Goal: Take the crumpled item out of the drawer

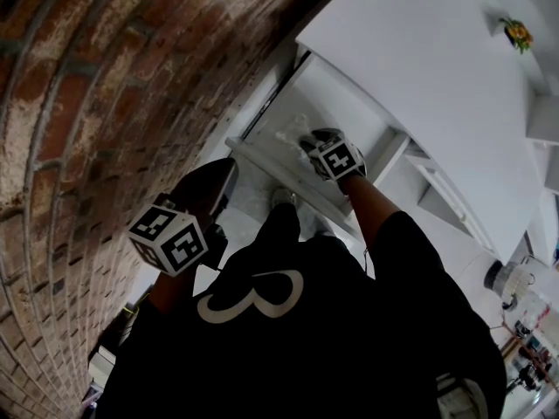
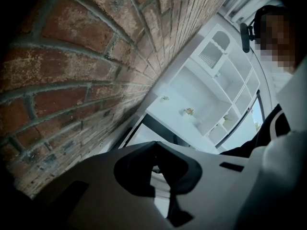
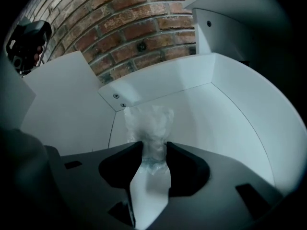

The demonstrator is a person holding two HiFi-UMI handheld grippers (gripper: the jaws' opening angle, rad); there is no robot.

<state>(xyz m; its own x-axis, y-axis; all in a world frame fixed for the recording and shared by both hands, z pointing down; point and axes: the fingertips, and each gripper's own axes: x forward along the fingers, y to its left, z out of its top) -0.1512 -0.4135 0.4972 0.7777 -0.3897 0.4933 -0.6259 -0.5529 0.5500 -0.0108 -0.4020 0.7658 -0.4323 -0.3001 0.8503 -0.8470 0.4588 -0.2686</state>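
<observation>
The crumpled item (image 3: 149,123) is a clump of clear plastic film in the back corner of the open white drawer (image 3: 225,128). My right gripper (image 3: 154,148) is inside the drawer, and its two dark jaws pinch the near end of the plastic. In the head view the right gripper (image 1: 307,143) reaches into the drawer (image 1: 327,94), with the pale crumpled item (image 1: 292,131) at its tip. My left gripper (image 1: 227,171) hangs outside the drawer near the brick wall. In its own view the left gripper (image 2: 154,143) has its jaw tips touching and nothing between them.
A red brick wall (image 1: 96,103) runs along the left, close to the left gripper. The white cabinet top (image 1: 437,77) lies over the drawer, with a small flower ornament (image 1: 518,33) at its far side. White shelves (image 2: 216,66) stand beyond.
</observation>
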